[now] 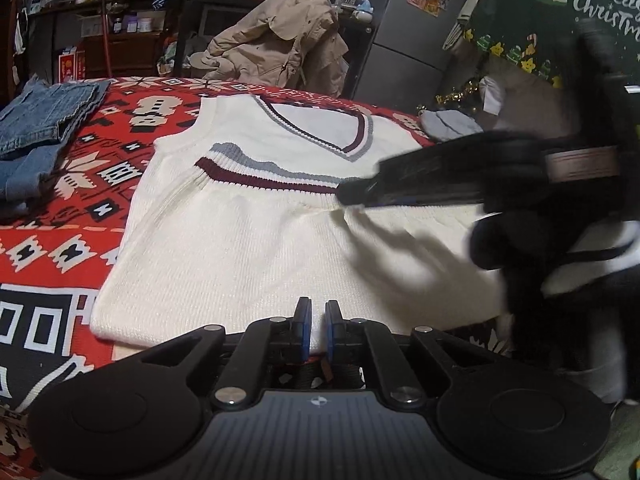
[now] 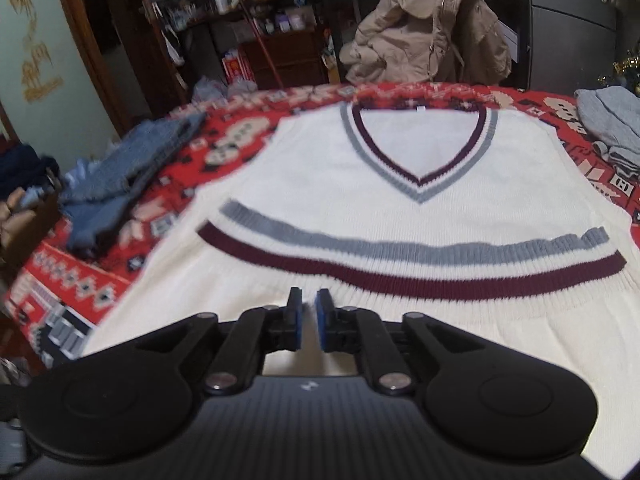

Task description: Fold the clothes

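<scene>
Both grippers hover, apparently empty, over the folded vest [image 2: 360, 208].

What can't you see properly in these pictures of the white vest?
- Left wrist view: the right tool and the hand behind it cover the right side of the white vest.
- Left wrist view: the banner lettering is cut off by the picture edge.
- Right wrist view: the vest's near edge is hidden under the tool's body; motion blur smears the denim pile.
- Both views: shelf clutter is too small to name.
</scene>
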Demonstrator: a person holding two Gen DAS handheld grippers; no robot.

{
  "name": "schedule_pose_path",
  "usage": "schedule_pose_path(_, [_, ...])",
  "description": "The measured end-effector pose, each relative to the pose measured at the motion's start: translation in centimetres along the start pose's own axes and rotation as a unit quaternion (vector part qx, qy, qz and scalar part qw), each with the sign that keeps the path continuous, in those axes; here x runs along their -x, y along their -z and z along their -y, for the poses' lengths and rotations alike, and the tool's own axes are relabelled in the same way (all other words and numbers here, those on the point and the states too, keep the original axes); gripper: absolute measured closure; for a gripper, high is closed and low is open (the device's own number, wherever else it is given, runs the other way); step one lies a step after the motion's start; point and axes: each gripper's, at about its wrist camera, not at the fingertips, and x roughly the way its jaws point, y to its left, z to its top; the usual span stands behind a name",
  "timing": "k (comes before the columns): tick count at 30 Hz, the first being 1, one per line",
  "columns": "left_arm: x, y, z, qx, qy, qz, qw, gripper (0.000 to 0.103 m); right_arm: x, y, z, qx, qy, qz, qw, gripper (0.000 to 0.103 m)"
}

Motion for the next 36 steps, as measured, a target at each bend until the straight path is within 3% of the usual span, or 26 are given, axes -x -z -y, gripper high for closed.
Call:
schedule_pose_path(4, [-0.1, -0.3, 0.4, 0.001, -0.006, -0.007, 1.0, 0.092, 4.6, 0.8, 0.8, 0.005, -0.007, 0.021, 1.0, 0.051])
schedule_pose_path(8, [0.0, -0.7, 0.8, 0.017, 0.005, -0.015, 0.9997, 0.066, 8.8, 3.0, 1.7, 0.019, 0.03, 0.021, 0.999, 0.024])
schedule_pose_path(10, [0.3, -0.9, 1.9, 0.002, -0.008, -0.009, 0.9999, 0.064, 10.9, 4.1, 2.1, 0.028, 0.055, 0.031, 0.998, 0.017])
schedule_pose_path(12, [1.2, -1.2, 3.1, -0.017, -0.021, 0.008, 0.9996, 0.059, 12.9, 4.9, 2.5, 0.036, 0.089, 0.042, 0.994, 0.001])
schedule_pose_path(14, [2.4, -1.8, 4.2, -0.024, -0.033, 0.024, 0.9989, 0.034, 14.7, 5.3, 3.1, 0.034, 0.113, 0.053, 0.992, 0.001])
schedule_pose_path(17, [4.2, -2.8, 5.5, -0.028, -0.062, 0.039, 0.9969, 0.012, 16.6, 5.5, 3.9, 0.018, 0.131, 0.052, 0.99, 0.001])
schedule_pose_path(22, [6.3, -3.5, 7.5, -0.067, -0.106, 0.04, 0.9914, 0.005, 18.2, 6.3, 4.0, 0.029, 0.163, 0.041, 0.985, 0.001])
schedule_pose_path(25, [7.1, -3.6, 7.6, -0.055, -0.112, 0.028, 0.9918, 0.005, 18.7, 6.9, 3.7, 0.035, 0.179, 0.035, 0.983, 0.001])
schedule_pose_path(29, [7.9, -3.8, 7.5, -0.049, -0.114, 0.023, 0.992, 0.011, 20.1, 7.3, 3.3, 0.039, 0.152, 0.043, 0.987, 0.001])
schedule_pose_path(32, [8.7, -4.1, 8.2, -0.099, -0.118, 0.033, 0.9875, 0.012, 21.4, 7.2, 3.4, 0.044, 0.116, 0.053, 0.991, 0.001])
schedule_pose_path(36, [8.8, -4.2, 8.8, -0.126, -0.123, 0.04, 0.9836, 0.012, 22.4, 6.4, 3.8, 0.041, 0.112, 0.06, 0.991, 0.001])
